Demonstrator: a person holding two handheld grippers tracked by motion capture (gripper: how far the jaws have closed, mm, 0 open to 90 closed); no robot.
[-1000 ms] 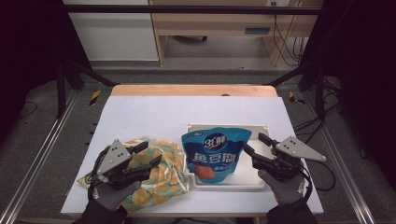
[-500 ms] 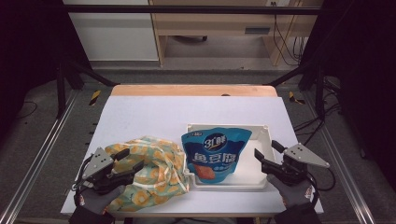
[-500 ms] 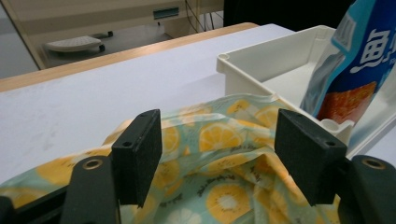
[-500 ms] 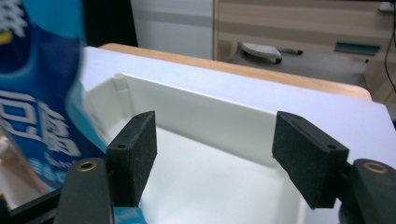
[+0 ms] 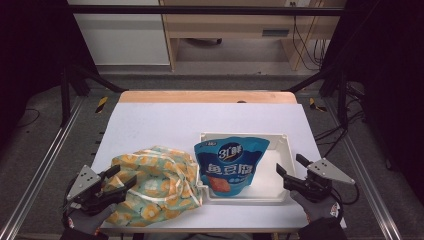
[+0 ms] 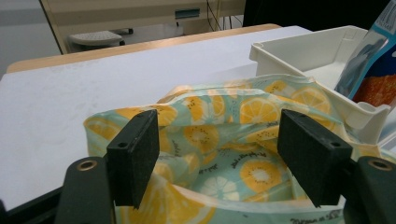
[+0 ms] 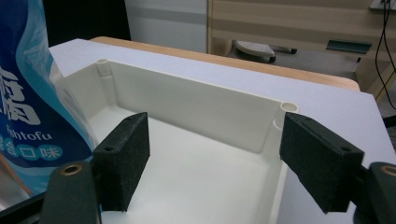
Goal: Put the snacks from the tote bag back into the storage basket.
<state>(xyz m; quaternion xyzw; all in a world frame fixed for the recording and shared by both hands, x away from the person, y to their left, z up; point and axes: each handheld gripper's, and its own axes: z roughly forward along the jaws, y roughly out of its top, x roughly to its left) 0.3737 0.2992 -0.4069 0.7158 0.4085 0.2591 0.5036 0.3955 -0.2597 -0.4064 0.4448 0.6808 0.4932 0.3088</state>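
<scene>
Now the lemon-print bag (image 6: 224, 140) lies between the left tool's (image 6: 224, 163) spread jaws, which have just been opening.

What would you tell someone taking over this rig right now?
Left gripper: open, jaws just widened, over the lemon-print bag, pads not pressing it.
Right gripper: open, jaws just widened, nothing between them, at the right end of the white tray.
Blue snack pouch lies in the tray, leaning over its left side beside the bag.
Done: nothing gripped.
Left: probably getting the pouch into the bag.
</scene>
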